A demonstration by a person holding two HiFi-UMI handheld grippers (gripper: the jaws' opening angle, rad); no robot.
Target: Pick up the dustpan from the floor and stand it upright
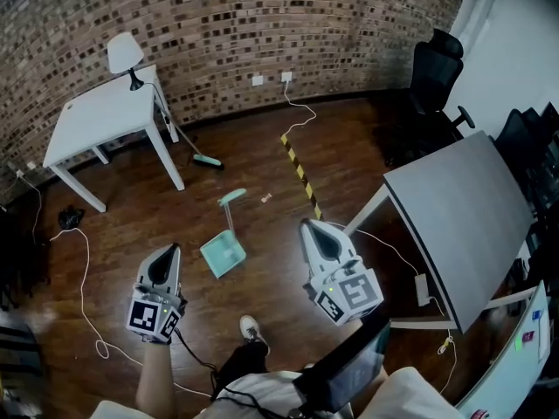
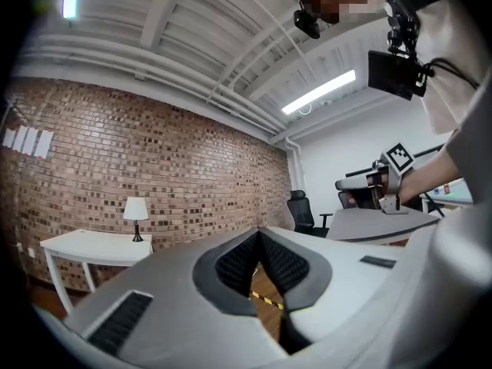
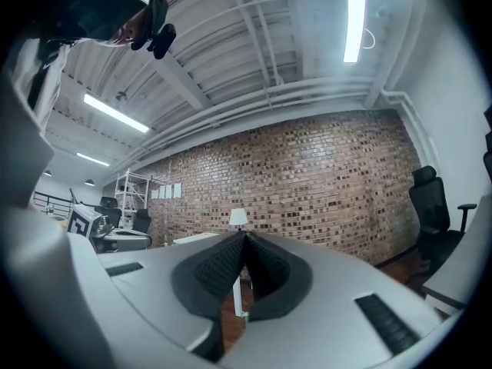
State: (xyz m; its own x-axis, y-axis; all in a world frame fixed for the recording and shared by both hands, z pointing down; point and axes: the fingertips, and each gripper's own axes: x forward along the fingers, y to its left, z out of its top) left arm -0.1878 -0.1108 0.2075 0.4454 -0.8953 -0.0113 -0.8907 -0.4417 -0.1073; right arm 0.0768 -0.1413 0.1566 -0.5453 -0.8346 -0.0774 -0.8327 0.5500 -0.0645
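The approach is judged to be in hand; the teal dustpan (image 1: 223, 255) is seen lying flat on the floor (image 1: 262, 155); left of it the left gripper (image 1: 172, 250) and right of it the right gripper (image 1: 308, 226) are held apart from it, jaws pressed together on nothing; next, opened jaws lowered to its handle (image 1: 231, 201) are called for.

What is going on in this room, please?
A person stands in a brick-walled room with a two-jaw gripper in each hand. The left gripper and the right gripper are both shut and hold nothing. The teal dustpan lies flat on the wooden floor ahead, untouched, not yet stood upright. A broom is beside the white table.
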